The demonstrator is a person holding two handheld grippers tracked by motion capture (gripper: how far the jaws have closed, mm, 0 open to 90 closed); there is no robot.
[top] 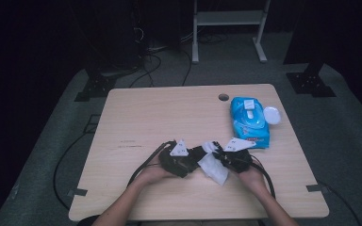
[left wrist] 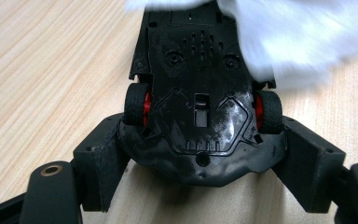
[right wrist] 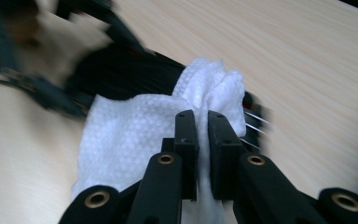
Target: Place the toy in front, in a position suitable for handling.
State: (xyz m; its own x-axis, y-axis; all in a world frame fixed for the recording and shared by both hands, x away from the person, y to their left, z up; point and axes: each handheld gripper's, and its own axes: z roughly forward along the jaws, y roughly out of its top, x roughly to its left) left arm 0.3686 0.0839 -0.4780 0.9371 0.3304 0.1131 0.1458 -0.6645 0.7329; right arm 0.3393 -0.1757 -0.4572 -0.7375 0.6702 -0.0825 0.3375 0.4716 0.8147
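A black toy car [left wrist: 200, 116] was held upside down between the jaws of the left tool [left wrist: 200, 186], its underside turned to the camera and its red-hubbed wheels just inside the pads. The far end of the car was hidden under a white wipe [left wrist: 298, 37], which was itself cut off by the top edge of the left gripper view. In the right gripper view the wipe [right wrist: 135, 135] was pinched between the nearly closed jaws of the right tool [right wrist: 203, 140]; the car beyond it was blurred and hard to make out. From above, both tools [top: 191, 157] [top: 224, 157] were seen close together near the front of the bench [top: 146, 113], the wipe [top: 213, 167] hanging between them. Beyond the right tool lay a blue pack of wipes [top: 250, 122], its white lid flipped open beside it; its contents could not be made out.
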